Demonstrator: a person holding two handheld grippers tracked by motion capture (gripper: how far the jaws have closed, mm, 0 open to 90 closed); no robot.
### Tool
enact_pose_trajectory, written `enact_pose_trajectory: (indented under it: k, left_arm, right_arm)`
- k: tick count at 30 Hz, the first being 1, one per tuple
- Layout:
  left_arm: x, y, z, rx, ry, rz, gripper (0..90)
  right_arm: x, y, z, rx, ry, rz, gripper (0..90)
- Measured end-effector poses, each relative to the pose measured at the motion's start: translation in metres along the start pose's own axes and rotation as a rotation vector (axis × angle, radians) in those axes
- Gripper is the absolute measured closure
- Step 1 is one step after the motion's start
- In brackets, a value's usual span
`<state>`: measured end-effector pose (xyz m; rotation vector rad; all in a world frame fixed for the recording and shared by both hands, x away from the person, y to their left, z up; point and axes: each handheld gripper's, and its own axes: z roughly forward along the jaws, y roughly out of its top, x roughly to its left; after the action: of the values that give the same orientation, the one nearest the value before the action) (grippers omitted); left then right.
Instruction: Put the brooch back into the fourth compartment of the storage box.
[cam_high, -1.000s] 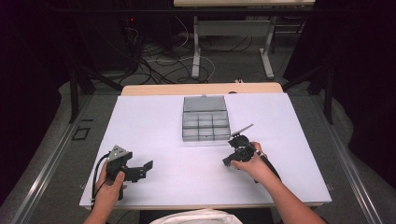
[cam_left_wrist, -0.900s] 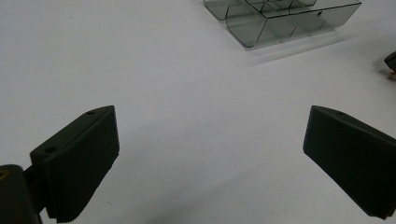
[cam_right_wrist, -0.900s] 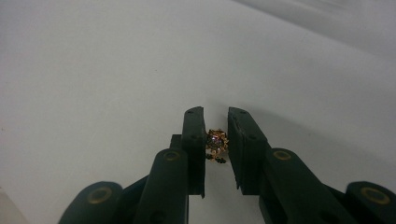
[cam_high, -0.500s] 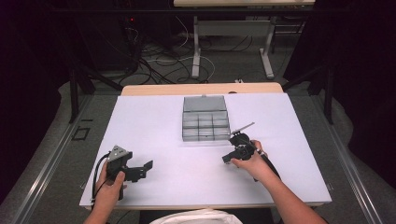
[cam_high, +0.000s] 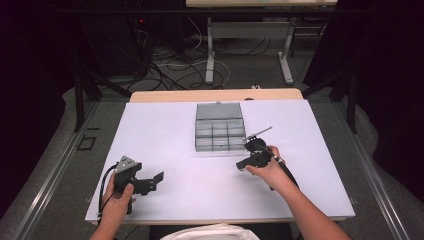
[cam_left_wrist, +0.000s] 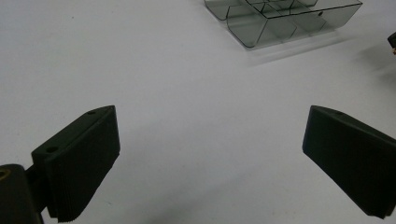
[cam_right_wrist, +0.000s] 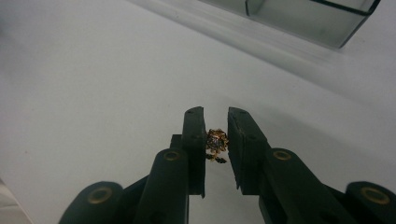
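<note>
You are pinching a small gold trinket (cam_right_wrist: 216, 144) in the right gripper (cam_right_wrist: 216, 140) beside the box (cam_high: 219, 127), while holding the left gripper (cam_left_wrist: 210, 154) spread wide over the table (cam_high: 170, 130).

Black two-jaw tools, ribbed pads (cam_left_wrist: 88, 163), brass-ringed screws; grey three-cornered plate (cam_high: 127, 163); bare forearms.

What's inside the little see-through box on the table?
The see-through box has small compartments, and those that show look empty. The right tongs pinch a tiny gold trinket beside it. The farthest compartments are too dim to check.
</note>
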<state>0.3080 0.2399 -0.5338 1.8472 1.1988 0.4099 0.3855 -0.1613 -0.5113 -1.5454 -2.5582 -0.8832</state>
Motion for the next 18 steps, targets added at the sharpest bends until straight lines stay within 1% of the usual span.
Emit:
enact_pose_trajectory:
  k: [1,2,3,4,5,7,8,9,10,11,12,13,14,15,16,17,18]
  left_arm:
    - [0.0,0.0,0.0,0.0,0.0,0.001,4.3]
    - [0.0,0.0,0.0,0.0,0.0,0.001,4.3]
    - [0.0,0.0,0.0,0.0,0.0,0.001,4.3]
    - [0.0,0.0,0.0,0.0,0.0,0.001,4.3]
    - [0.0,0.0,0.0,0.0,-0.001,0.0,4.3]
    - [0.0,0.0,0.0,0.0,-0.001,0.001,4.3]
    - [0.0,0.0,0.0,0.0,-0.001,0.0,4.3]
    - [0.0,0.0,0.0,0.0,-0.001,0.001,4.3]
    - [0.0,0.0,0.0,0.001,-0.001,0.001,4.3]
    - [0.0,0.0,0.0,0.001,-0.001,0.001,4.3]
    - [0.0,0.0,0.0,0.001,-0.001,0.001,4.3]
    - [0.0,0.0,0.0,0.001,-0.002,0.001,4.3]
    - [0.0,0.0,0.0,0.001,-0.001,0.001,4.3]
    - [0.0,0.0,0.0,0.001,-0.001,0.001,4.3]
    - [0.0,0.0,0.0,0.0,-0.002,0.001,4.3]
    - [0.0,0.0,0.0,0.001,-0.002,0.001,4.3]
    - [0.0,0.0,0.0,0.001,-0.002,0.001,4.3]
  right_arm:
    - [0.0,0.0,0.002,-0.04,0.015,-0.003,77.7]
    - [0.0,0.001,0.002,-0.031,0.003,-0.002,77.8]
    - [0.0,0.002,0.001,-0.029,0.009,-0.003,77.8]
    - [0.001,0.003,0.001,-0.03,0.006,0.009,77.8]
    - [0.001,0.004,0.001,-0.043,0.01,-0.004,77.8]
    - [0.001,0.006,-0.001,-0.027,0.002,-0.005,77.8]
    - [0.002,0.007,-0.003,-0.007,0.002,0.002,77.8]
    - [0.001,0.007,0.0,-0.054,0.012,-0.009,77.8]
    - [0.001,0.008,-0.001,-0.046,0.006,-0.012,77.8]
    - [0.002,0.009,-0.001,-0.059,0.012,-0.01,77.8]
    - [0.003,0.01,-0.003,-0.03,0.003,0.001,77.8]
    - [0.002,0.011,-0.003,-0.035,0.004,-0.018,77.8]
    - [0.002,0.011,-0.002,-0.065,0.014,-0.015,77.8]
    - [0.003,0.012,-0.003,-0.049,0.001,0.004,77.8]
    - [0.002,0.013,-0.001,-0.087,0.015,-0.01,77.8]
    - [0.002,0.014,-0.004,-0.058,0.008,-0.014,77.8]
    - [0.002,0.015,-0.004,-0.057,0.005,-0.01,77.8]
